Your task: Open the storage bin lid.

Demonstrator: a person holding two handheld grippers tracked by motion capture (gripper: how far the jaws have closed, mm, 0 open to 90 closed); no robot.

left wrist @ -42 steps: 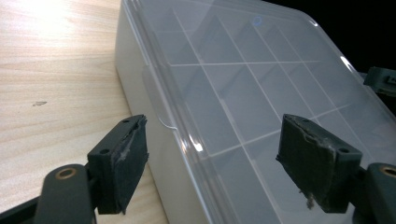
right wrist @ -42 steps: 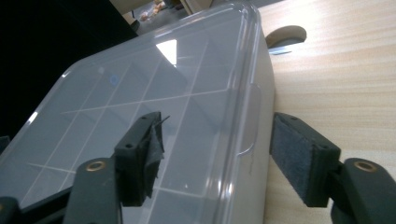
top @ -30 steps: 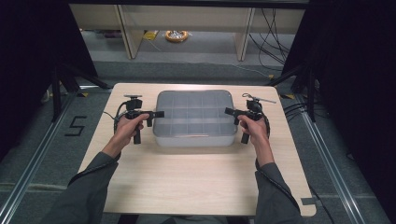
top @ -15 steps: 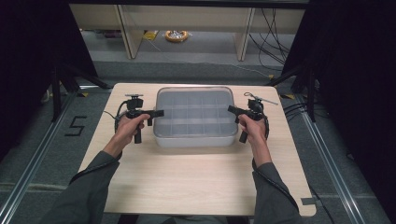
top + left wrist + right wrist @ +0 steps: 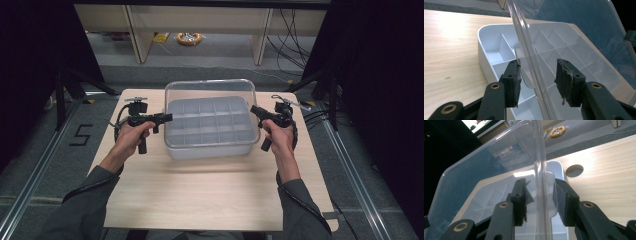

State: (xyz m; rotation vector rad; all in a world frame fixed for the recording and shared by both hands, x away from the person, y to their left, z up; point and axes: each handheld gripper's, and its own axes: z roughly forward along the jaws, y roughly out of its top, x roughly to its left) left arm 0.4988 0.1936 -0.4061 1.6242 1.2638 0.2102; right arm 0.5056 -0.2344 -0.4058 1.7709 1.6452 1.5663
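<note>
Right now you work at a light wooden table point(image 5: 200, 195) that stands on grey floor, with dark curtains either side and pale shelving beyond its far edge; a yellow ring-shaped object point(image 5: 189, 38) lies on the floor back there, and a round hole point(image 5: 574, 170) is cut in the tabletop just beside the box's right end. At the table's middle sits the white compartment box point(image 5: 210, 142), its long axis running left to right between your hands and its dividers forming a grid of small cells. Its clear lid point(image 5: 210, 90) is tilted up at the near edge, rising away from you as if hinged along the far side. Your left gripper point(image 5: 162, 118) has just been closing and its pads pinch the lid's left rim, which passes between them in the left gripper view. Your right gripper point(image 5: 256, 111) has likewise just been closing and clamps the lid's right rim, seen edge-on between its pads in the right gripper view.
</note>
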